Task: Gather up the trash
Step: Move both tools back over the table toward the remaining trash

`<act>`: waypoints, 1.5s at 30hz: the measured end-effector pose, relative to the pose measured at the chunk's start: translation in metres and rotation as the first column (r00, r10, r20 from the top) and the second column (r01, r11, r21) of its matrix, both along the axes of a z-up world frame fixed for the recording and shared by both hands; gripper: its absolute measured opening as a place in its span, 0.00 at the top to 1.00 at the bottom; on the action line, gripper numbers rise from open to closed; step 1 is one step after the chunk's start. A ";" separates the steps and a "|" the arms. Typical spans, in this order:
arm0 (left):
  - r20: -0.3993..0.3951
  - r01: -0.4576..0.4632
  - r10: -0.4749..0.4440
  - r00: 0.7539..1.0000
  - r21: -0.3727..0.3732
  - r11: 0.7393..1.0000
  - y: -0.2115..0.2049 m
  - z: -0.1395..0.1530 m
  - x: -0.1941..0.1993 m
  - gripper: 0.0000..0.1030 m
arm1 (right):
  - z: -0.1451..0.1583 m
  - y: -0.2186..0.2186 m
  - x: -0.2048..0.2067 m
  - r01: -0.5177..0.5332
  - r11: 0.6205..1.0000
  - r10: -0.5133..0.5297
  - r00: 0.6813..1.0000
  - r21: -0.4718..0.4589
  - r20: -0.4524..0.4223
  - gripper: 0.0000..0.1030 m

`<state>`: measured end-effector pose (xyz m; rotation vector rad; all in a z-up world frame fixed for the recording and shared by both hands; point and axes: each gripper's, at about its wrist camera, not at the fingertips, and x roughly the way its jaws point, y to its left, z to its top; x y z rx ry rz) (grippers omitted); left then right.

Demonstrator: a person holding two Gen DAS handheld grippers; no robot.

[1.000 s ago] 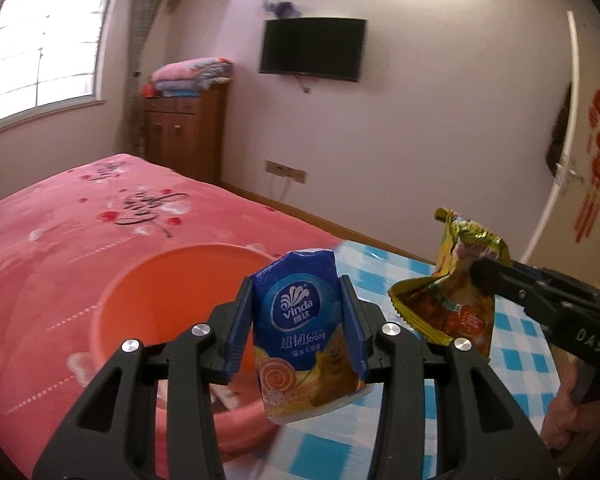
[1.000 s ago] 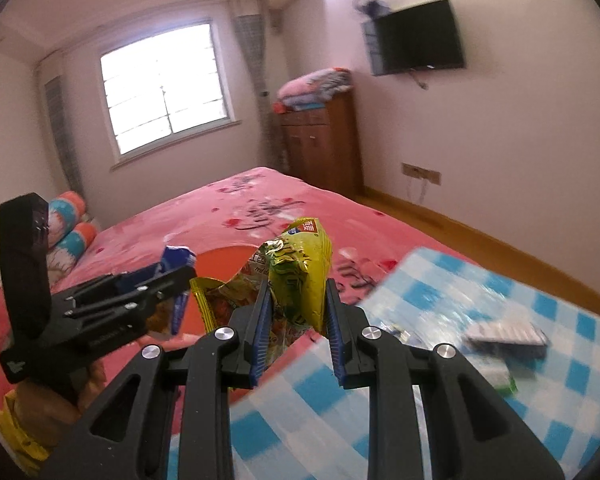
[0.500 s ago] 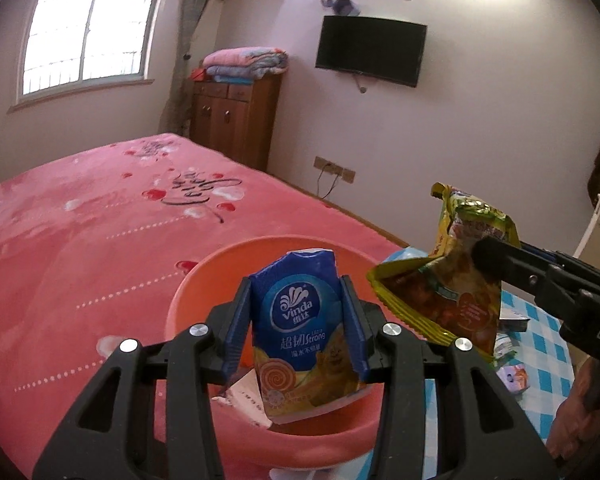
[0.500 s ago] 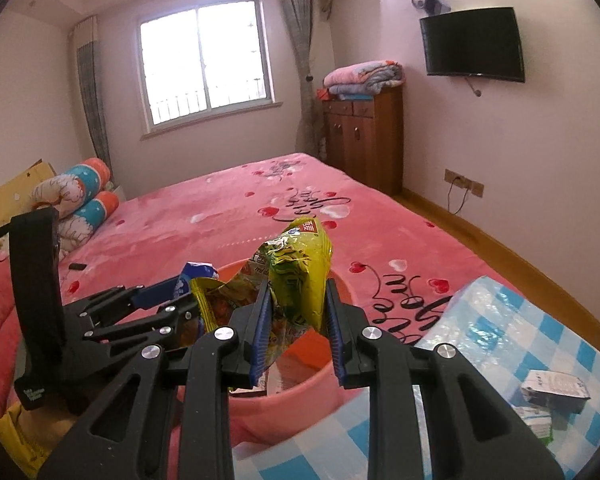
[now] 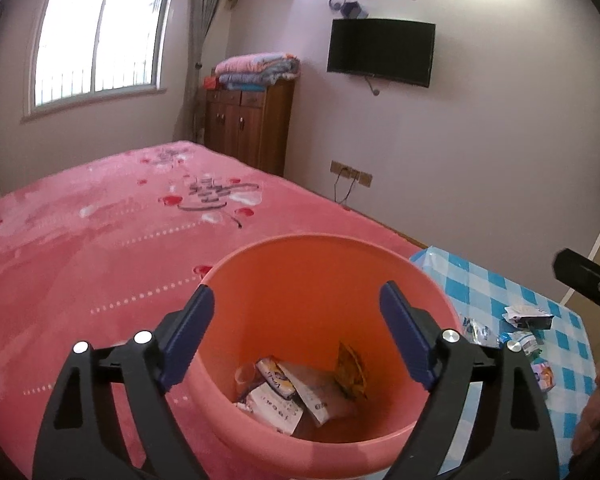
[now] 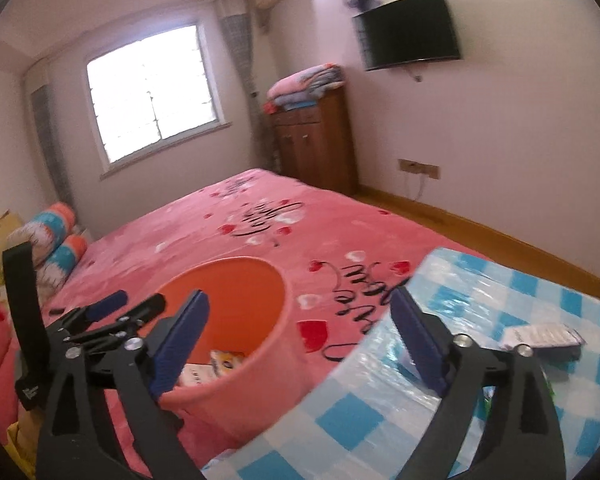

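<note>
An orange plastic basin [image 5: 300, 276] sits on the pink bed. Several wrappers [image 5: 300, 392] lie in its bottom. My left gripper [image 5: 298, 328] is open and empty, right above the basin's mouth. My right gripper [image 6: 300, 334] is open and empty, over the basin's right rim [image 6: 276, 320] and the edge of the blue checked cloth [image 6: 500, 360]. The left gripper also shows at the left of the right wrist view [image 6: 136, 306]. More trash [image 5: 526, 318] lies on the checked cloth, and a flat white packet [image 6: 540, 334] lies there too.
The pink bed cover [image 5: 100, 240] spreads to the left and behind. A wooden cabinet [image 5: 248, 124] with folded blankets stands at the far wall, next to a wall TV [image 5: 380, 52]. Pillows [image 6: 52, 240] lie at the bed's head.
Both grippers have opened. The blue tissue pack and the yellow snack bag have left the jaws and lie in the basin. The right gripper has swung to the right.
</note>
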<state>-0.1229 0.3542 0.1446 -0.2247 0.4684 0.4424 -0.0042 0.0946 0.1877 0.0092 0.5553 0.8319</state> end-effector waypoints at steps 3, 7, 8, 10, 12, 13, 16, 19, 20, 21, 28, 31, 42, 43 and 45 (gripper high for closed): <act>0.009 0.025 -0.026 1.000 0.038 0.999 -0.012 0.004 -0.001 0.17 | -0.006 -0.020 0.000 0.033 0.999 -0.032 0.999 0.021 -0.010 0.09; 0.046 0.105 -0.109 0.993 0.089 0.991 -0.030 0.011 -0.005 0.16 | -0.016 -0.039 -0.004 0.080 0.997 -0.080 0.997 0.013 0.016 0.08; 0.059 0.122 -0.128 0.990 0.098 0.988 -0.034 0.013 -0.007 0.15 | -0.018 -0.043 -0.006 0.089 0.996 -0.089 0.996 0.010 0.024 0.07; 0.073 0.144 -0.153 0.986 0.115 0.983 -0.044 0.018 -0.009 0.14 | -0.023 -0.051 -0.010 0.114 0.994 -0.113 0.993 0.001 0.045 0.07; 0.080 0.155 -0.166 0.983 0.129 0.980 -0.052 0.021 -0.010 0.14 | -0.027 -0.056 -0.013 0.131 0.991 -0.131 0.990 -0.005 0.052 0.06; 0.083 0.160 -0.172 0.982 0.129 0.979 -0.055 0.022 -0.010 0.14 | -0.029 -0.060 -0.014 0.138 0.990 -0.138 0.989 -0.006 0.052 0.05; 0.092 0.193 -0.205 0.974 0.120 0.974 -0.064 0.023 -0.010 0.14 | -0.035 -0.072 -0.016 0.173 0.985 -0.172 0.984 -0.011 0.054 0.05; 0.082 0.224 -0.234 0.969 0.116 0.968 -0.073 0.021 -0.010 0.14 | -0.039 -0.085 -0.019 0.200 0.980 -0.200 0.979 -0.001 0.050 0.05; 0.080 0.232 -0.242 0.967 0.116 0.966 -0.075 0.021 -0.010 0.14 | -0.041 -0.089 -0.021 0.207 0.978 -0.207 0.977 0.002 0.048 0.05; 0.076 0.245 -0.254 0.964 0.115 0.963 -0.078 0.021 -0.009 0.14 | -0.043 -0.094 -0.021 0.215 0.977 -0.215 0.975 0.005 0.046 0.05; 0.063 0.316 -0.320 0.945 0.067 0.946 -0.097 0.015 -0.010 0.14 | -0.053 -0.127 -0.033 0.259 0.965 -0.260 0.965 0.036 0.020 0.05; 0.064 0.339 -0.344 0.937 0.077 0.938 -0.108 0.012 -0.012 0.14 | -0.055 -0.138 -0.036 0.280 0.959 -0.281 0.959 0.043 0.020 0.05; 0.022 0.389 -0.395 0.919 0.125 0.913 -0.144 0.004 -0.011 0.14 | -0.067 -0.178 -0.038 0.337 0.937 -0.336 0.942 0.089 -0.019 0.05; 0.014 0.393 -0.398 0.917 0.134 0.910 -0.148 0.003 -0.011 0.14 | -0.068 -0.182 -0.037 0.343 0.935 -0.343 0.939 0.093 -0.021 0.05; -0.005 0.405 -0.409 0.913 0.145 0.903 -0.156 0.000 -0.008 0.14 | -0.071 -0.188 -0.036 0.348 0.932 -0.347 0.937 0.103 -0.024 0.05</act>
